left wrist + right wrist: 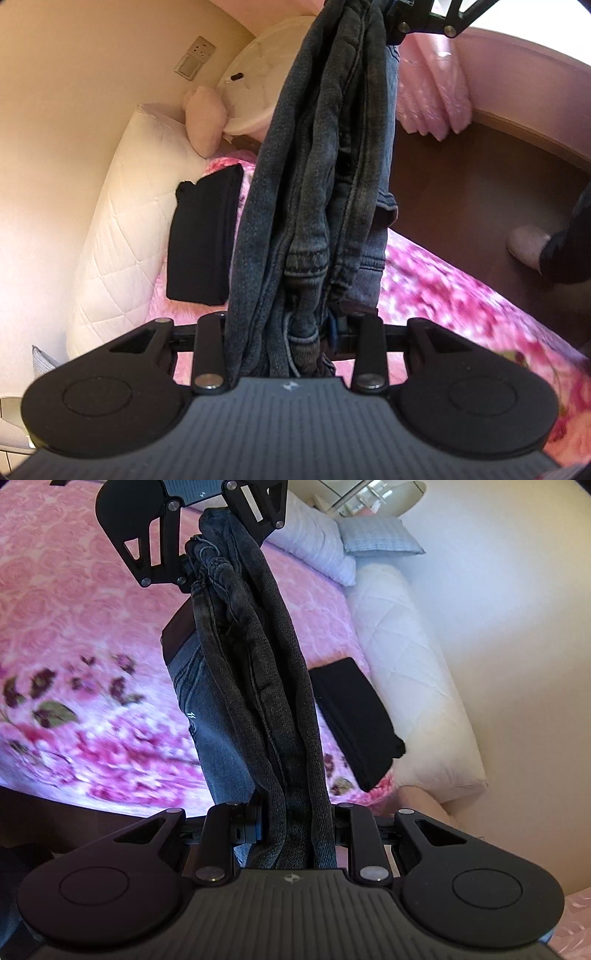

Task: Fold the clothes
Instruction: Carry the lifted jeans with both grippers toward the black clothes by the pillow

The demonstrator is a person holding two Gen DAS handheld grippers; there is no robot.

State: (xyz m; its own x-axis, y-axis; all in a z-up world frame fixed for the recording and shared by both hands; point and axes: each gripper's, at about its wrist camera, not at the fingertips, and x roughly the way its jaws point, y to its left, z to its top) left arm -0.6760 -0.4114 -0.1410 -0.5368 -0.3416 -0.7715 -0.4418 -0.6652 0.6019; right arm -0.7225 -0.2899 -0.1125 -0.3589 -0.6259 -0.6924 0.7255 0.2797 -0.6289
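A bundle of folded dark blue jeans (314, 177) hangs stretched in the air between my two grippers, above the pink floral bed. My left gripper (284, 332) is shut on one end of the bundle, and the cloth hides its fingertips. In the same view, the right gripper (417, 18) grips the other end at the top. In the right wrist view, my right gripper (295, 819) is shut on the jeans (258, 683), and the left gripper (188, 568) clamps the far end. A lighter denim layer sags below the bundle.
A folded black garment (203, 236) (354, 723) lies on the pink blanket (74, 609) next to a white quilted bolster (122, 229). Pillows (317, 542) sit at the bed's head. Brown floor (480, 192) and a person's slippered foot (528, 247) lie beside the bed.
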